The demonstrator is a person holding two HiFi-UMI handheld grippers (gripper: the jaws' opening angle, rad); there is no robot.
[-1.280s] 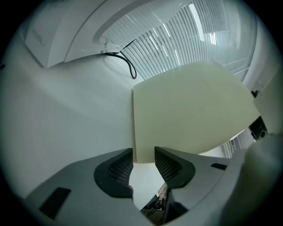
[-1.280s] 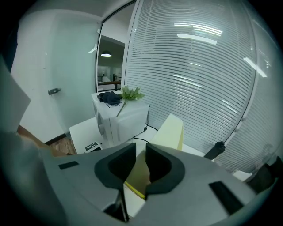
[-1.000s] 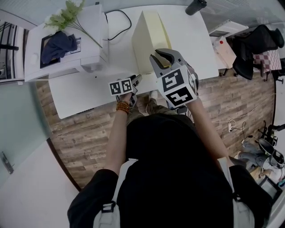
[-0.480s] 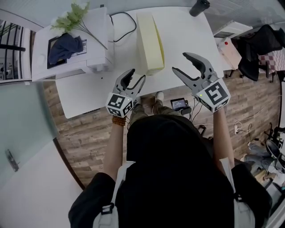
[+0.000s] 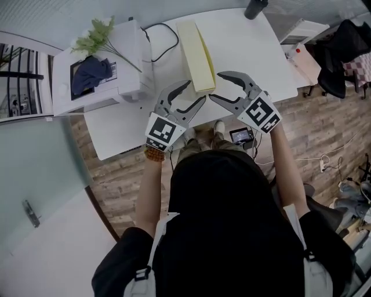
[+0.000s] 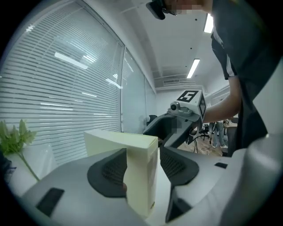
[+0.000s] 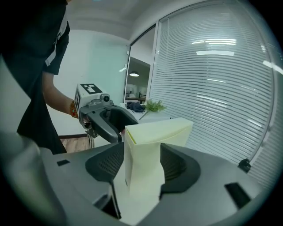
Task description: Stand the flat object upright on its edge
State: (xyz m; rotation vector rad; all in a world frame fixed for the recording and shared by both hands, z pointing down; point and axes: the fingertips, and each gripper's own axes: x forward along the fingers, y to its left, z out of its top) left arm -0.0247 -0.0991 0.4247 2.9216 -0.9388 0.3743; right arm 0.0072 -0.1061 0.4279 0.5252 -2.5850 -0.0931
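Note:
A flat pale-yellow box stands upright on its long edge on the white table. Both grippers meet at its near end. My left gripper comes from the left and my right gripper from the right. The jaws of both are opening. In the left gripper view the box shows between the wide jaws of my left gripper, with the pads off it. The right gripper view shows the same: the box between the spread jaws of my right gripper, untouched.
A white printer at the table's left carries a dark cloth and a green sprig. A black cable loops behind the box. A dark cylinder stands at the far edge. Office chairs are at the right.
The right gripper came down from close to the camera and the left rose from the table's front edge. Both now sit at the box's near end with wider jaws.

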